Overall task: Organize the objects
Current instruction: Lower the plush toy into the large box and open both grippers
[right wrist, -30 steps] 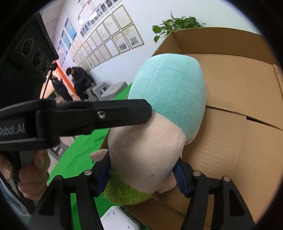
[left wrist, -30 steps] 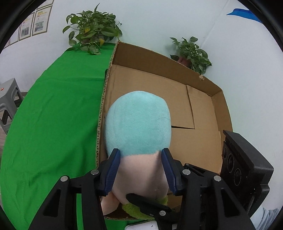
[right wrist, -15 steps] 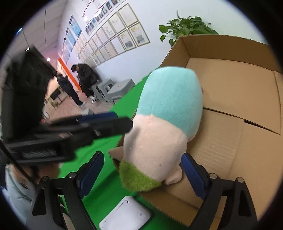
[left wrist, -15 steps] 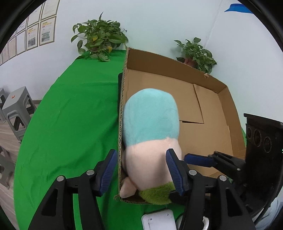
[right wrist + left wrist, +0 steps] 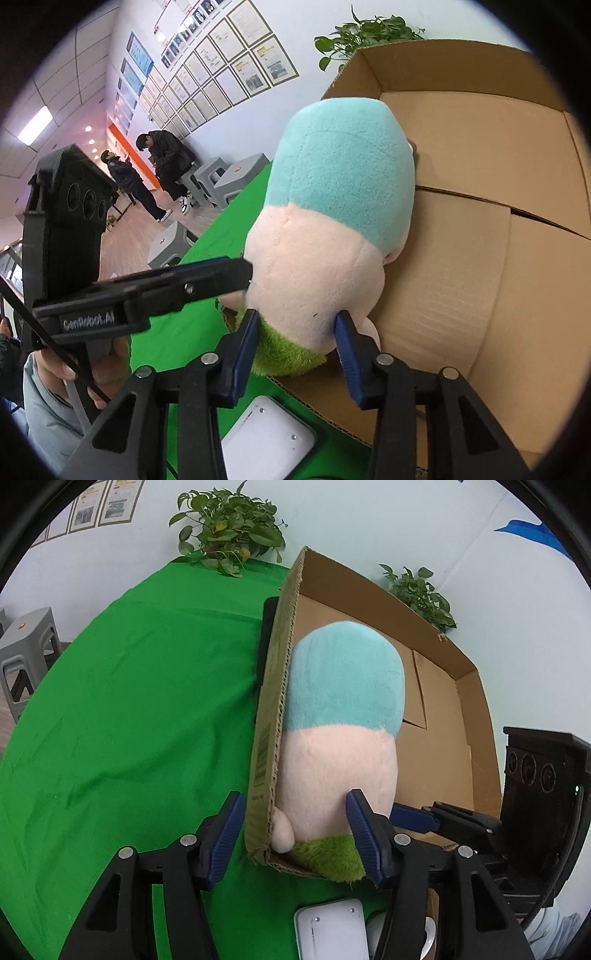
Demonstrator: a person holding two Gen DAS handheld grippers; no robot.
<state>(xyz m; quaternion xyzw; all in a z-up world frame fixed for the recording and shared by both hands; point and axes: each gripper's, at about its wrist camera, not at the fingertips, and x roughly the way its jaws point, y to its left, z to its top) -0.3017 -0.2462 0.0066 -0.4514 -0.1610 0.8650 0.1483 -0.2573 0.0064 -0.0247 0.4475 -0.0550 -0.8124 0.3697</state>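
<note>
looking along my left tongs (image 5: 293, 834), i see them spread, one finger outside the cardboard box (image 5: 439, 716) wall and one against the plush toy (image 5: 340, 731), so wall and toy sit between them. the toy lies in the box's near corner, teal end pointing away. my right tongs (image 5: 295, 343) straddle its pink and green end; i cannot tell if they pinch it. green cloth (image 5: 129, 709) spreads left.

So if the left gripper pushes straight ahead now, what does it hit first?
Probably the cardboard box: its left wall runs between the open fingers of the left gripper, with the plush toy just inside.
</note>
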